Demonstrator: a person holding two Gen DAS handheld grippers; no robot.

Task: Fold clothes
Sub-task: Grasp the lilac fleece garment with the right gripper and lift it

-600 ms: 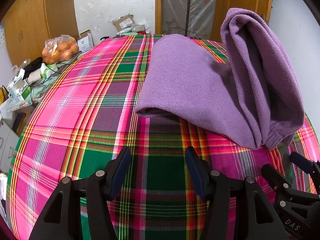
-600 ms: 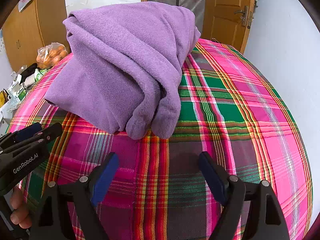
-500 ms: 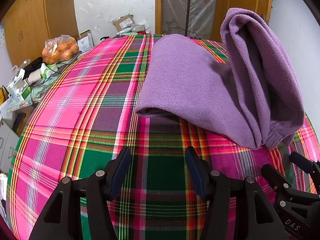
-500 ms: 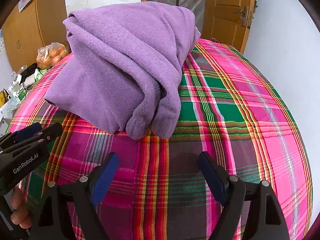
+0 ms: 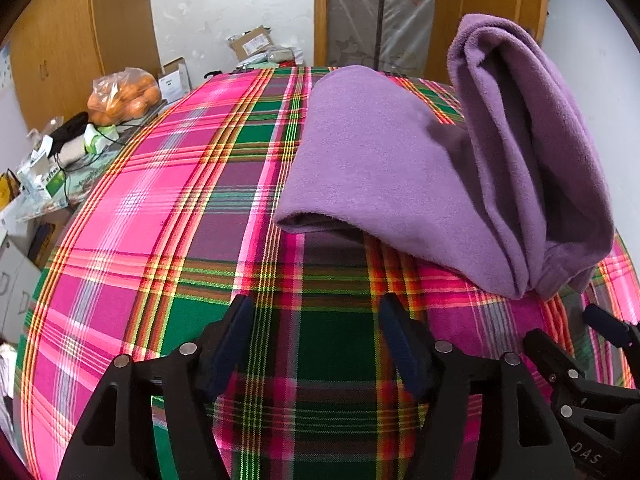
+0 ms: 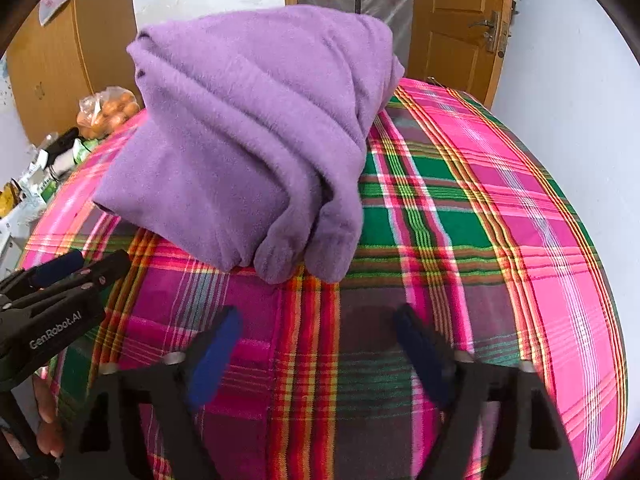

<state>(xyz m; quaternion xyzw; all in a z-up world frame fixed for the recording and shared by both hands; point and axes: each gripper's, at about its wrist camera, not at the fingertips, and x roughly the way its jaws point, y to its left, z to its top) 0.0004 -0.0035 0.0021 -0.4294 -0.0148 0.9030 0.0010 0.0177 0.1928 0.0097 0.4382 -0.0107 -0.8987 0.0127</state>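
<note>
The purple garment (image 5: 400, 168) lies on the plaid bed (image 5: 160, 200), part flat, part heaped in a rumpled roll along its right side; its two cuffs (image 6: 304, 248) hang at the near edge, just ahead of the right tongs (image 6: 320, 340). Both tongs stand apart with nothing between them: the left tongs (image 5: 316, 332) hover over bare plaid, near the garment's near left corner (image 5: 296, 220).

The step in hand looks like reaching in for a fresh grip. To do it well, I would take the heaped roll by its outer layer near the cuffs with the right tongs, and pin the garment's flat corner with the left, so the heap can be drawn out flat rather than dragged whole. Pinch only one layer; fleece bunches easily.

Against the earlier frames, the garment lies unchanged, and both tongs sit about where they were.
</note>
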